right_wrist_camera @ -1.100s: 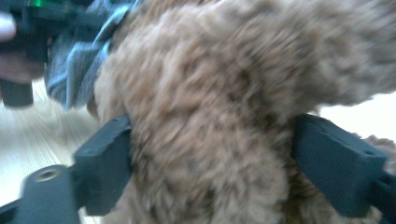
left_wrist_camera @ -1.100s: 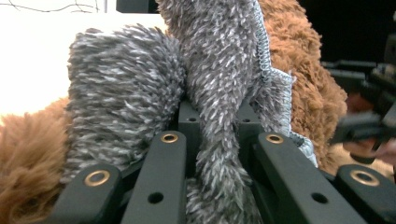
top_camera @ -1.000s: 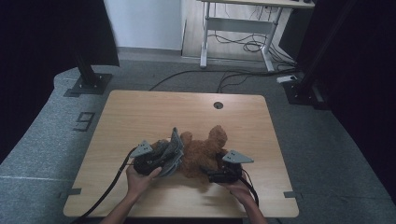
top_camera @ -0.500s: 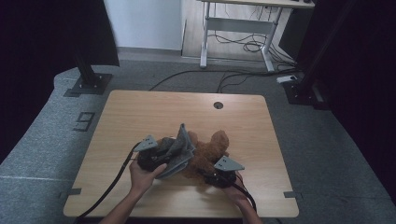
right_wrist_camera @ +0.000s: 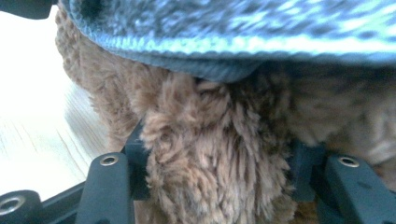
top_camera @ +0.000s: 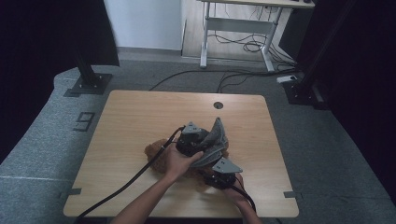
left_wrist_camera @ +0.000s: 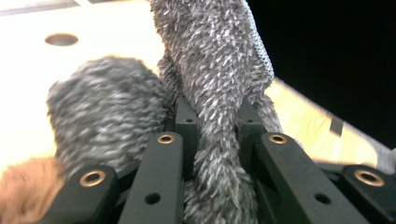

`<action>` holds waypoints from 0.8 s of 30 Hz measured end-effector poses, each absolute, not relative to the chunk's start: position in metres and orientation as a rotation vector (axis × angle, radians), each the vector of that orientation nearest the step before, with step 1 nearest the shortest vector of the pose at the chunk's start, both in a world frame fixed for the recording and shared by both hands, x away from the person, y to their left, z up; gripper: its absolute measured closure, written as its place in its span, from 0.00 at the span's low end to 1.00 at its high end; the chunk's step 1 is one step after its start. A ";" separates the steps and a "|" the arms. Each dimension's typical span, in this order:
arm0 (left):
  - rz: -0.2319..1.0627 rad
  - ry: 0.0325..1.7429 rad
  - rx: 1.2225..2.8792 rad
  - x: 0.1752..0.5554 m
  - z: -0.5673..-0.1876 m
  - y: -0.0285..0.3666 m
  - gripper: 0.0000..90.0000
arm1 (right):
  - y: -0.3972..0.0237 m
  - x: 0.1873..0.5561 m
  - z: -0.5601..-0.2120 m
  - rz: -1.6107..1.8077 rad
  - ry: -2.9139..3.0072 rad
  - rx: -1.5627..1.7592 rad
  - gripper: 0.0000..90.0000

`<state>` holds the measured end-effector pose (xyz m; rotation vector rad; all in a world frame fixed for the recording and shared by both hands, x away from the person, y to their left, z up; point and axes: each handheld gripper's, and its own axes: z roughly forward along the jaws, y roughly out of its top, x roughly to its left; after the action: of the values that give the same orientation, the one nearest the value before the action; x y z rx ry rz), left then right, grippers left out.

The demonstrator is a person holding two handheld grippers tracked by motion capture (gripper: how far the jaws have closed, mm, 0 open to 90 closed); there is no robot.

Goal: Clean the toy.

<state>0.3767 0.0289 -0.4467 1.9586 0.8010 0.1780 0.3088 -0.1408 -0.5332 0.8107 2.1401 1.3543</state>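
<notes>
At the lower middle of the high view, the left gripper (top_camera: 205, 147) is clamping a fold of the grey fuzzy cloth (top_camera: 215, 140). Just below it, the right gripper (top_camera: 219, 173) is pinching the brown plush toy (top_camera: 156, 150), its jaws having just been closing. The wooden table (top_camera: 140, 112) is lying bare toward its upper edge and left corners.

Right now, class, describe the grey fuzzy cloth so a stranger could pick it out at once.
Start at the wooden table and go to its near middle, where two hands work. The grey fuzzy cloth stands up there, pinched in the left gripper. It drapes over a brown plush toy; its grey pile and stitched edge set it apart.
</notes>
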 end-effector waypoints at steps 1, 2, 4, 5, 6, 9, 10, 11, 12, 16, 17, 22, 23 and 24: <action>0.192 0.794 1.967 0.375 -0.447 0.030 0.86 | -0.141 0.308 -0.534 1.349 2.141 0.812 0.47; 0.204 0.789 1.973 0.372 -0.446 0.034 0.86 | -0.141 0.308 -0.535 1.350 2.138 0.811 0.48; 0.259 0.781 1.995 0.367 -0.444 0.043 0.86 | -0.140 0.307 -0.535 1.336 2.136 0.802 0.48; 0.283 0.785 2.003 0.365 -0.445 0.049 0.86 | -0.140 0.306 -0.535 1.334 2.132 0.806 0.48; 0.294 0.794 2.007 0.365 -0.446 0.055 0.86 | -0.140 0.306 -0.535 1.334 2.129 0.811 0.48; 0.313 0.833 1.989 0.364 -0.452 0.078 0.86 | -0.141 0.306 -0.535 1.332 2.128 0.822 0.49; 0.309 0.844 1.976 0.364 -0.455 0.086 0.86 | -0.141 0.307 -0.535 1.330 2.130 0.833 0.49; 0.308 0.851 1.965 0.363 -0.457 0.094 0.86 | -0.141 0.307 -0.536 1.332 2.127 0.840 0.49; 0.307 0.851 1.957 0.362 -0.457 0.100 0.86 | -0.142 0.308 -0.536 1.332 2.127 0.843 0.50; 0.312 0.846 1.923 0.353 -0.456 0.123 0.86 | -0.141 0.308 -0.536 1.330 2.123 0.854 0.50; 0.313 0.847 1.918 0.351 -0.455 0.126 0.86 | -0.141 0.308 -0.536 1.330 2.120 0.857 0.50; 0.339 0.877 1.869 0.346 -0.450 0.146 0.86 | -0.142 0.308 -0.536 1.337 2.116 0.864 0.51; 0.349 0.882 1.865 0.346 -0.449 0.150 0.86 | -0.142 0.309 -0.536 1.340 2.115 0.870 0.51; 0.364 0.899 1.858 0.347 -0.449 0.157 0.86 | -0.143 0.309 -0.537 1.342 2.115 0.875 0.51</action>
<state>0.3466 0.1570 -0.4492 1.8576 0.8985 0.3640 0.3089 -0.1427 -0.5366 0.8747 2.1153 1.3424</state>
